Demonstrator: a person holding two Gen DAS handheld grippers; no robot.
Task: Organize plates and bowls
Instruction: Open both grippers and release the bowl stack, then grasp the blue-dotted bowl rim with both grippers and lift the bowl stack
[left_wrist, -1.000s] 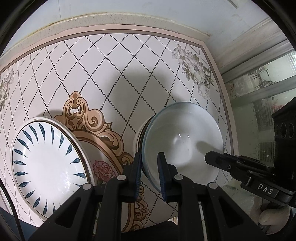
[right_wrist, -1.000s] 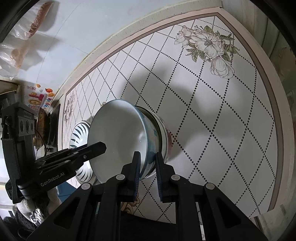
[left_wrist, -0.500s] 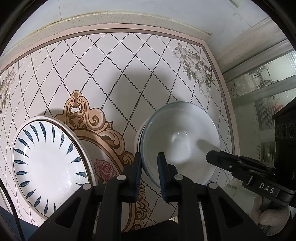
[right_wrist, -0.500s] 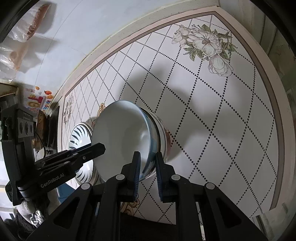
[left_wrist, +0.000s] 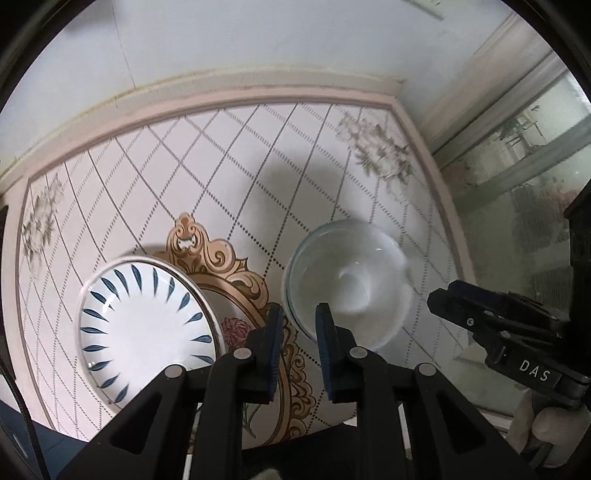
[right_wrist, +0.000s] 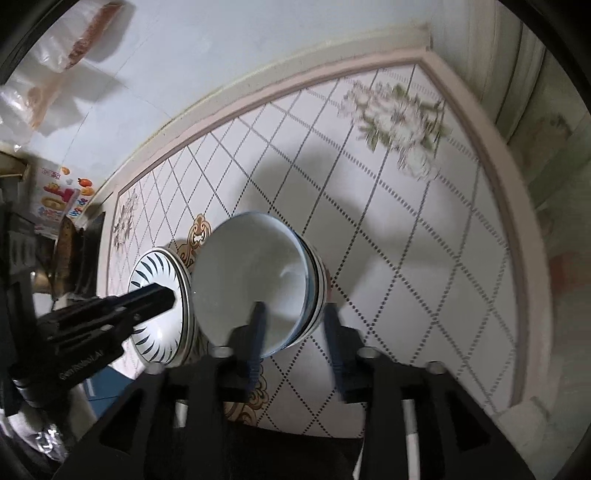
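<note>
A clear glass bowl (left_wrist: 347, 284) sits nested on a stack of white bowls with blue stripes (right_wrist: 317, 273) on the patterned table. A white plate with blue leaf marks (left_wrist: 147, 321) lies to its left, also seen in the right wrist view (right_wrist: 159, 295). My left gripper (left_wrist: 297, 325) is open, its fingers on either side of the glass bowl's near rim without gripping it. My right gripper (right_wrist: 293, 325) is open, its fingers spread around the bowl stack's near right edge. The right gripper also shows in the left wrist view (left_wrist: 443, 299).
The table (left_wrist: 229, 177) has a diamond-grid top with flower prints and a gold ornament. A wall runs along its far edge. A glass door (left_wrist: 524, 155) stands at the right. Plastic bags (right_wrist: 55, 81) and a snack packet (right_wrist: 55, 199) are at the far left.
Both grippers let go of the glass bowl and opened. The bowl now rests on the stack. Both grippers drew back and up from it.
</note>
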